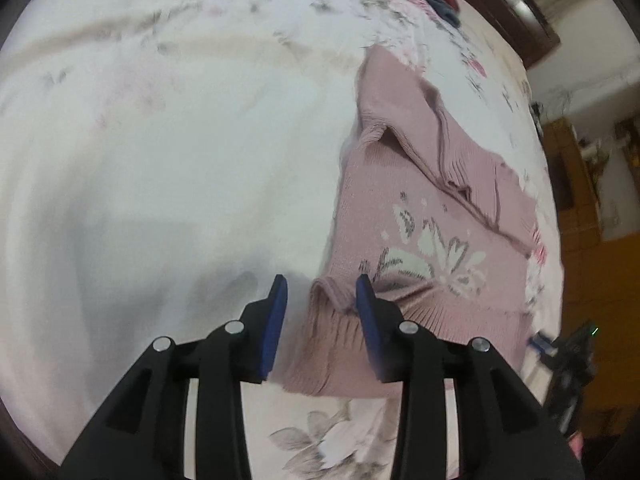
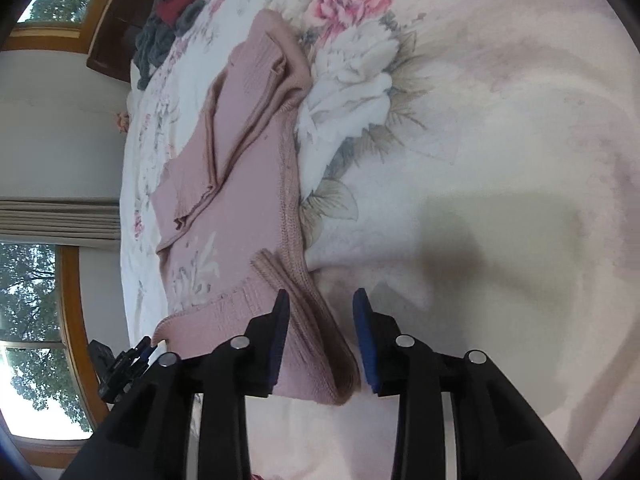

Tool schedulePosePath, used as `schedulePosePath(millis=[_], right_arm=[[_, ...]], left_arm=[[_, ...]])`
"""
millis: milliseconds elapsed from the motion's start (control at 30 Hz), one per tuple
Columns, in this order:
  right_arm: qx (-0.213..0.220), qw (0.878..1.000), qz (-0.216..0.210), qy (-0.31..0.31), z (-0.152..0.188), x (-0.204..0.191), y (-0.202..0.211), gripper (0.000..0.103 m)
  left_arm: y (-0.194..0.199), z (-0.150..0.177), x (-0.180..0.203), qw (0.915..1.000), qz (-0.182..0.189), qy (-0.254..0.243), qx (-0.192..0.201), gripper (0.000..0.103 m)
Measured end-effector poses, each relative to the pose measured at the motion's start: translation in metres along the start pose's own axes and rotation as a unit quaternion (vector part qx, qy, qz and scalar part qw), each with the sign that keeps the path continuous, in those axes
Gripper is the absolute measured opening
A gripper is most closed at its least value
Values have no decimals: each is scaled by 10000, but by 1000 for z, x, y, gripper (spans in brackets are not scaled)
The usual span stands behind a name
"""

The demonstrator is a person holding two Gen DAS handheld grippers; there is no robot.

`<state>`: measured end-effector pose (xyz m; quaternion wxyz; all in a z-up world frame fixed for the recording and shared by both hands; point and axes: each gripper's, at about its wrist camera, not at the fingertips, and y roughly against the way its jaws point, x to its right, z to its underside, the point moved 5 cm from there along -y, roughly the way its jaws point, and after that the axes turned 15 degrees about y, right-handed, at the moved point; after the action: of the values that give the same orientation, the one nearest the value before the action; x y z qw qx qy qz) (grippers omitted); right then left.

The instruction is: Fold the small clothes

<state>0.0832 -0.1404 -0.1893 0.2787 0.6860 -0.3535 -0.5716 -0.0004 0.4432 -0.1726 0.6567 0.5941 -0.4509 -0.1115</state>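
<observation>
Sweater [image 1: 432, 220]: pink knit flat on the bed [image 1: 160, 160], sleeves already folded across its chest.
Left tool [image 1: 322, 292]: jaws apart, straddling one hem corner.
Right tool [image 2: 320, 304]: jaws apart at the other hem corner.
Left to do: likely folding hem up toward collar.

Sweater [image 1: 432, 216] lies flat on bedspread [image 1: 160, 160], sleeves folded across chest. Left gripper [image 1: 322, 288] at sweater's hem corner, fingers apart, ribbed hem edge between them. Right gripper [image 2: 320, 300] at opposite hem corner, fingers apart, hem edge between them. Pile of clothes [image 2: 168, 20] beyond sweater's collar end, well apart, near headboard [image 2: 112, 52]. Windows [image 2: 36, 340] beyond bed edge, on sweater's far side from right gripper. Wooden furniture [image 1: 580, 184] off bed, past sweater's side opposite left gripper.
</observation>
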Motion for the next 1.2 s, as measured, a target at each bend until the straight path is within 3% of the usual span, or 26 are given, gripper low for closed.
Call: schedulePosePath(millis=[133, 200, 300, 500, 600, 633, 733, 867, 900, 1033, 1200], right_arm=[[97, 9983, 170, 550, -1, -20, 8, 36], [14, 9934, 423, 1063, -4, -37, 5, 42], [-237, 9826, 795, 1661, -6, -56, -12, 46], [-567, 9704, 1192, 2021, -10, -63, -50, 46], [-674, 9571, 1541, 2359, -9, -67, -62, 43], [-691, 9522, 1658, 2473, -9, -69, -64, 41], [-678, 9392, 1938, 2751, -6, -76, -63, 20], [-419, 9301, 2006, 3048, 0, -92, -46, 16], [-381, 9296, 1974, 3090, 1, -95, -41, 11], [-251, 9397, 1428, 3096, 11, -108, -27, 11], [-394, 9502, 1291, 2808, 7, -98, -41, 14]], left_arm=[[3, 7, 17, 9969, -230, -719, 219, 50], [-4, 9, 24, 9934, -409, -1047, 247, 53], [-19, 9, 31, 9883, -626, -1380, 198, 53], [-50, 9, 35, 9802, -942, -1740, 61, 53], [-60, 10, 37, 9773, -1012, -1861, 27, 45], [-62, 11, 38, 9771, -994, -1881, -15, 32], [-59, 15, 41, 9781, -875, -1885, 73, 13], [-31, 23, 49, 9814, -449, -1828, 368, 9], [-24, 27, 52, 9808, -363, -1867, 425, 9], [-12, 40, 54, 9806, -121, -1912, 412, 9], [-40, 35, 42, 9827, -388, -1806, 139, 12]])
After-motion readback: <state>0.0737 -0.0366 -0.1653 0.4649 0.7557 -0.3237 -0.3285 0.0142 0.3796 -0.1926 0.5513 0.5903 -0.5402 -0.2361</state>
